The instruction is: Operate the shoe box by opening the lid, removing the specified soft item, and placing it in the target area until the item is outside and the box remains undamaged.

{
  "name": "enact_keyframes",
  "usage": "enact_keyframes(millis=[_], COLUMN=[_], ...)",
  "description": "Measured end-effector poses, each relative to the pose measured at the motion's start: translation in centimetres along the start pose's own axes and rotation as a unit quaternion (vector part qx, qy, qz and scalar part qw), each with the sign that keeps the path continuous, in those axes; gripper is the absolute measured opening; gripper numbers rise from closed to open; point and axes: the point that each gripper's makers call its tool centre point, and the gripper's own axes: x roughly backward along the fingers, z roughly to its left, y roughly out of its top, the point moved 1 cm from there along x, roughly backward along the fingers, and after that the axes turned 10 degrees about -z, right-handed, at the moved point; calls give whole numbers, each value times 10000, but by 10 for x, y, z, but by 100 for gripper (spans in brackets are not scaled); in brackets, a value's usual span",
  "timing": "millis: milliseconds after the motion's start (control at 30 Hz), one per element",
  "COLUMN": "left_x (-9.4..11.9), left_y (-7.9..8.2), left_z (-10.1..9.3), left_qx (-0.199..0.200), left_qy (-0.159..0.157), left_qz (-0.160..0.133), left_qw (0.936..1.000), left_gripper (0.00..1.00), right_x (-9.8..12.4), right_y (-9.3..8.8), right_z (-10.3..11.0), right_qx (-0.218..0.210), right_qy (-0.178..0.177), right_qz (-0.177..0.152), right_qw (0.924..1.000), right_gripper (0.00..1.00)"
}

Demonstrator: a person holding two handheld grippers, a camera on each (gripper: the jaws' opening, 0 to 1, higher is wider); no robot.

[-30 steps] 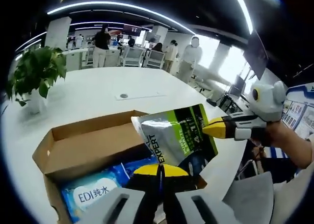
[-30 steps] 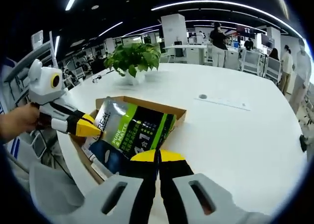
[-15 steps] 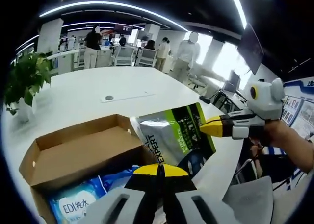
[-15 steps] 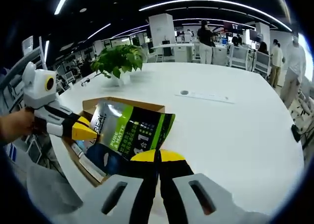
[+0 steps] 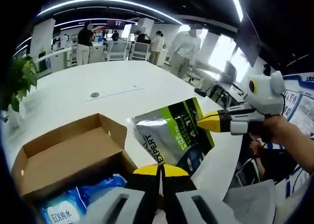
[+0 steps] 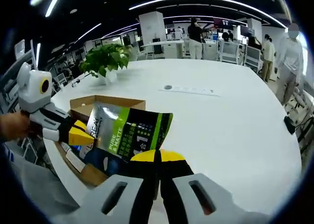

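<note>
A silver, green and black soft pouch (image 5: 171,136) hangs in the air past the open cardboard shoe box (image 5: 68,150). My left gripper (image 5: 161,169) is shut on the pouch's lower edge. My right gripper (image 5: 202,122) comes in from the right, its yellow tips pinching the pouch's side. In the right gripper view the pouch (image 6: 125,133) is above the box's near corner (image 6: 83,104), with my right gripper (image 6: 158,155) shut on its bottom and my left gripper (image 6: 88,137) clamped on its left edge. A blue wipes pack (image 5: 73,211) lies inside the box.
The box stands near the edge of a large white table (image 6: 221,116). A potted plant (image 6: 105,60) stands behind the box. Several people and chairs are far back across the room. A hand and sleeve (image 5: 289,140) hold the right gripper.
Both grippers have carried the pouch sideways, away from the box opening and out over the white table. Both grips are unchanged.
</note>
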Motion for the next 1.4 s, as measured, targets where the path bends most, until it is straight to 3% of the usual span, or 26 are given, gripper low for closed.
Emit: enact_keyframes(millis=[267,633,800,1033,1133,1233,1400], left_x=[-27,-59,-69,-83,-90,-94,-102], left_y=[-5,-19,-28,-36,-36,-39,-47], left_z=[-3,9,13,19,22,22,24], left_qx=[-122,-647,-1423,-1847,-2209,-2252,-2601], left_qy=[-28,-32,-106,-146,-223,-215,-330], left_qz=[263,927,1401,1746,1874,2012,2322], left_qw=[9996,9936,9798,9670,9569,9531,9367], left_gripper=[0,0,1,1,1,1,2], right_x=[-9,-31,-42,-55,-60,-64,-70], right_y=[-14,-32,-40,-52,-57,-61,-68], right_z=[-23,-41,-44,-52,-55,-58,-63], right_qx=[-18,42,135,167,259,245,204], right_qy=[-123,-83,-17,29,21,38,9], right_qz=[108,277,360,469,506,549,572], right_qw=[9999,9996,9993,9988,9984,9982,9982], right_gripper=[0,0,0,0,0,0,0])
